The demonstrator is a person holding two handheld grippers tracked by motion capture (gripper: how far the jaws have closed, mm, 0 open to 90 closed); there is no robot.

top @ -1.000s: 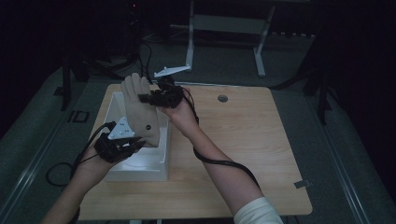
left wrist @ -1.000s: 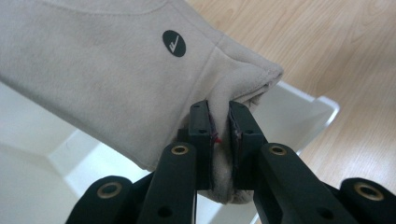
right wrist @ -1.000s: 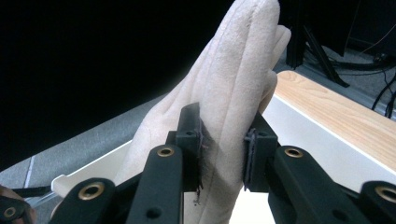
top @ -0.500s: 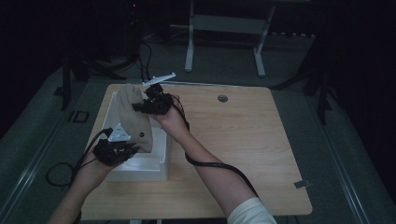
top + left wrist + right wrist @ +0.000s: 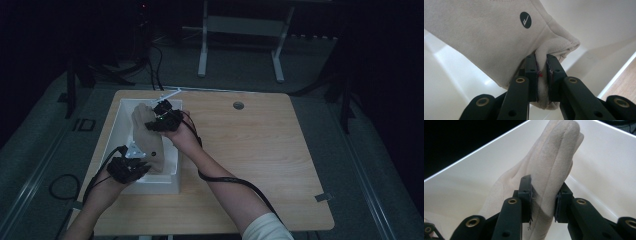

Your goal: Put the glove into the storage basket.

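Wooden table [image 5: 260, 150], glove [image 5: 148, 141] between both grippers

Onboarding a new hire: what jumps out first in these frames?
A beige suede glove is stretched between the left gripper and right gripper, each shut on it, over an open white bin at the table's left. A round black logo marks the glove near its cuff.

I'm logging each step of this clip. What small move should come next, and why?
Probably lower the glove a little further into the white bin, then open the jaws. Both the left gripper and right gripper pinch it, and it already hangs over the bin.
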